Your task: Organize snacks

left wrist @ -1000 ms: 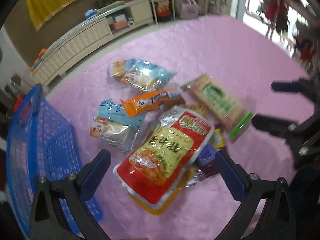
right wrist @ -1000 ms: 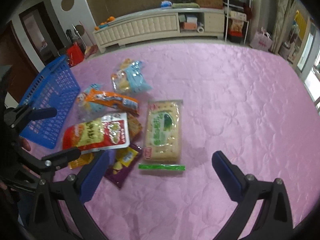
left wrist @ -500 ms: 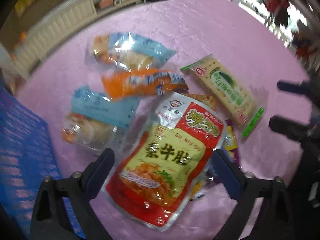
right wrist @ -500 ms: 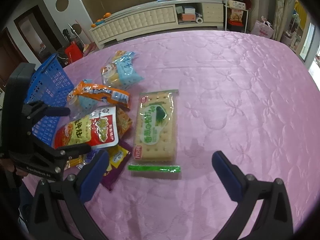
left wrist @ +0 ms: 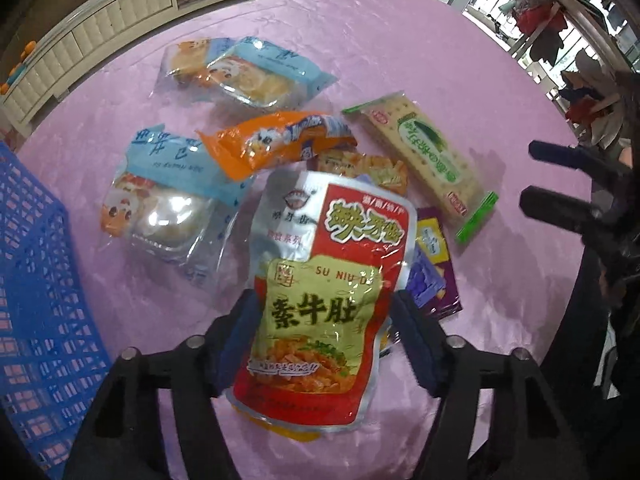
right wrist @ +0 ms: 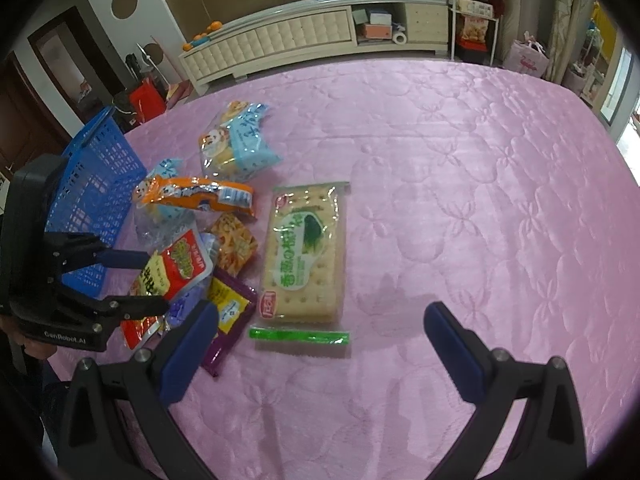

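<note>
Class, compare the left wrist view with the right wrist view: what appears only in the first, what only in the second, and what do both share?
Only the left wrist view shows the left gripper head-on, its jaws just closing either side of the red pouch, and a clothes rack outside.

Only the right wrist view shows the right gripper open over bare pink cloth, and a doorway.

Both share the cracker pack, orange packet, blue basket and cream cabinet.

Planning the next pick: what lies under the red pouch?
Under the red pouch peek out an orange-patterned packet, a purple packet and a yellow edge near its bottom. How far each reaches beneath, and anything else there, is covered.
</note>
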### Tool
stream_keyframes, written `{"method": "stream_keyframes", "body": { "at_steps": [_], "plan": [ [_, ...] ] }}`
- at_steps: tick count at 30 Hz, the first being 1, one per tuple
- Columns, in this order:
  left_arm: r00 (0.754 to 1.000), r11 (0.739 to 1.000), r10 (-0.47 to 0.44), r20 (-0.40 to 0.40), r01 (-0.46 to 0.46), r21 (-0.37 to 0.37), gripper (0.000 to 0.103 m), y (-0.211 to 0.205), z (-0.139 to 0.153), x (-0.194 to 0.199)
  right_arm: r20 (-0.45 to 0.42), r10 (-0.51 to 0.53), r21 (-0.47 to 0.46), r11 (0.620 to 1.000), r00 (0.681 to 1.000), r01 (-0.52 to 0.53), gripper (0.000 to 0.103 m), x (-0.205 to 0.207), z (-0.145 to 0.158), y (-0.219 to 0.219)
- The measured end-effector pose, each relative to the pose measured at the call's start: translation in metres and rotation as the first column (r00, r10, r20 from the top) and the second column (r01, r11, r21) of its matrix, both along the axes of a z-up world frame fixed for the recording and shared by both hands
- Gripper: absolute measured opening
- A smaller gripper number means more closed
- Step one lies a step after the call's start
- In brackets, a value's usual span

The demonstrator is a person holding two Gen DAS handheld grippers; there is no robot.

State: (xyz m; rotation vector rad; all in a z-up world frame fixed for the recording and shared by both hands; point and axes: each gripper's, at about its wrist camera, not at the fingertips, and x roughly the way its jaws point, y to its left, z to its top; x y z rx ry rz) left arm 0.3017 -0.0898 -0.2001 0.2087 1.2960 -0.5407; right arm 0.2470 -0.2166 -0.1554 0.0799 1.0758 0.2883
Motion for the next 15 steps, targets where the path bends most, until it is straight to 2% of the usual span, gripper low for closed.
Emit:
{"method": "stream_keyframes", "body": {
  "at_steps": [1,3,4,6,10,13,15],
  "plan": [
    [1.0,1.0,-0.016,0.01,0.016,0.018,0.076,0.0,-0.002,-0.004,0.002,0.007,-0.007,1.0,1.0,-0.007,0.103,0.0,0.001,0.001],
    [0.996,0.991,-0.072,0.053,0.066,0.117,0.085,-0.011,-0.01,-0.01,0.002,0.018,-0.02,1.0,1.0,-0.018,0.103,0.0,0.001,0.004],
    [0.993,0.986,-0.097,0.073,0.086,0.145,0.085,-0.015,-0.014,-0.011,0.001,0.022,-0.025,0.999,1.0,-0.022,0.103,0.0,0.001,0.005],
    [0.995,0.992,-0.077,0.065,0.07,0.109,0.085,-0.016,-0.014,-0.008,-0.003,0.026,-0.033,0.999,1.0,-0.027,0.103,0.001,0.0,0.006],
    [0.999,1.0,0.019,0.04,-0.019,0.014,0.084,-0.003,-0.012,0.012,-0.034,0.015,-0.015,1.0,0.999,-0.015,0.103,0.006,-0.005,0.001],
    [0.999,0.999,0.04,-0.007,-0.04,-0.035,0.072,0.007,-0.016,0.026,-0.049,0.005,0.0,1.0,0.999,-0.005,0.103,0.01,-0.008,-0.002],
    [0.999,0.998,0.043,-0.002,-0.043,-0.044,0.064,0.012,-0.015,0.027,-0.051,-0.005,-0.007,1.0,0.999,0.005,0.103,0.015,-0.01,-0.001]
  ]
}}
